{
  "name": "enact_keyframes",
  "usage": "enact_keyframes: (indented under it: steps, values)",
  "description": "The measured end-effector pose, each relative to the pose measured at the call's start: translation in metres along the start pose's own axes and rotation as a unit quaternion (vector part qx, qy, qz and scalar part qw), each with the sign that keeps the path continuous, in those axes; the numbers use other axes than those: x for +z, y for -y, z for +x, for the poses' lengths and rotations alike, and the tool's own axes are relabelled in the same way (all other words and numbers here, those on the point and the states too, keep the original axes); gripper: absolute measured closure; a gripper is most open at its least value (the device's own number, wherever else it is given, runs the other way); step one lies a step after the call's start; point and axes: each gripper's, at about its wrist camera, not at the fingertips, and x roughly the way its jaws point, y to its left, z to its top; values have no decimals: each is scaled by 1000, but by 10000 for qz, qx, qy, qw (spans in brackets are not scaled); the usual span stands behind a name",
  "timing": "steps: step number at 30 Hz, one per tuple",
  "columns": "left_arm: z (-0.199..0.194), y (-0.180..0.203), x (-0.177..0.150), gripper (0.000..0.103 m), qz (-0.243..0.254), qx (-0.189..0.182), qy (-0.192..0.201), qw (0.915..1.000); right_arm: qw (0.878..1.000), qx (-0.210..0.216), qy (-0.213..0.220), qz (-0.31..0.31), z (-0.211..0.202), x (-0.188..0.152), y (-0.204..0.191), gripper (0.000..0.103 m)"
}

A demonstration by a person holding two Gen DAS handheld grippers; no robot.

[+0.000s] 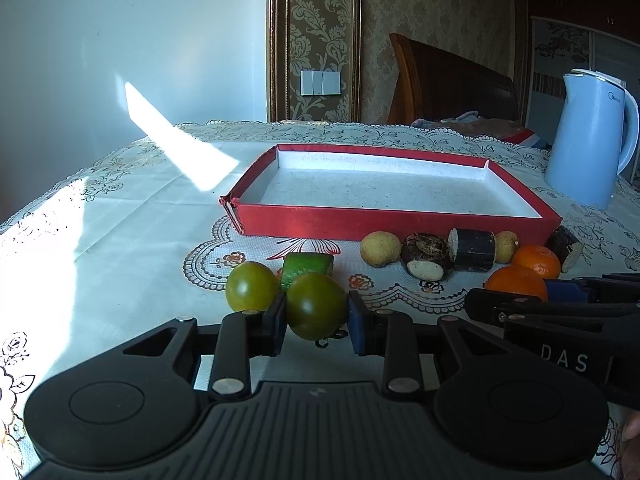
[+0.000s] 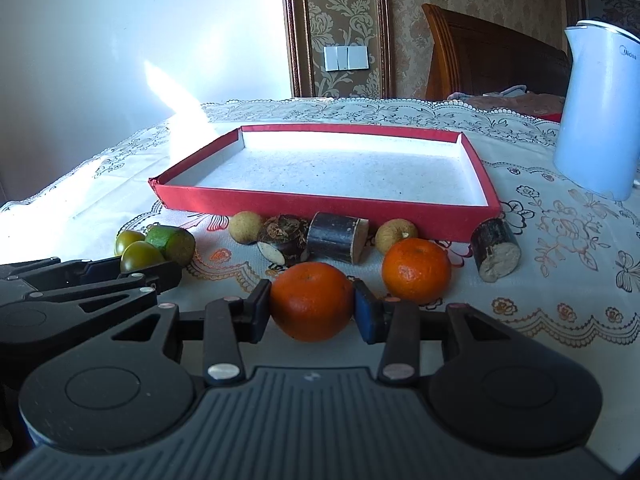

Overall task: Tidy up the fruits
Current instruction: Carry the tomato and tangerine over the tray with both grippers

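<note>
Ahead of you, the red tray (image 2: 320,202) has its floor bare, open from above. Its near wall is fronted by a row of fruit pieces (image 2: 336,238) blocking a low approach. The kettle (image 2: 600,112) stands far right of the tray; the tablecloth (image 1: 120,216) left lies open.

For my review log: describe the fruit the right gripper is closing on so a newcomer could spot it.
Start at the red tray; fruits lie along its near wall. Nearest the camera are two oranges: it is the left orange, between the right gripper jaws, while its neighbour sits free.
</note>
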Motion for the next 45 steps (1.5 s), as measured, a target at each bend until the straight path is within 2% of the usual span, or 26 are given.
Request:
enact_keyframes:
  steps: [9, 16, 20, 26, 30, 33, 39, 45]
  values:
    - [-13, 3, 13, 73, 28, 0, 256, 9997, 9994, -59, 322, 141, -12, 8, 3, 62]
    - [-16, 0, 42, 73, 21, 71, 636, 9979, 9973, -151, 702, 168, -22, 34, 12, 63]
    - [-9, -4, 59, 73, -17, 171, 856, 9962, 9968, -172, 762, 152, -16, 53, 18, 63]
    - [35, 0, 85, 73, 17, 151, 546, 9984, 9982, -288, 474, 210, 28, 75, 29, 63]
    - [68, 7, 91, 73, 89, 343, 394, 9986, 9985, -392, 242, 294, 59, 79, 37, 63]
    - [88, 8, 92, 73, 65, 277, 190, 9994, 9984, -466, 90, 303, 76, 78, 43, 63]
    - [115, 16, 80, 73, 312, 256, -167, 9990, 9982, -460, -59, 378, 93, 71, 50, 63]
    - [126, 13, 78, 73, 171, 175, -328, 9992, 9984, -441, -43, 356, 95, 70, 48, 63]
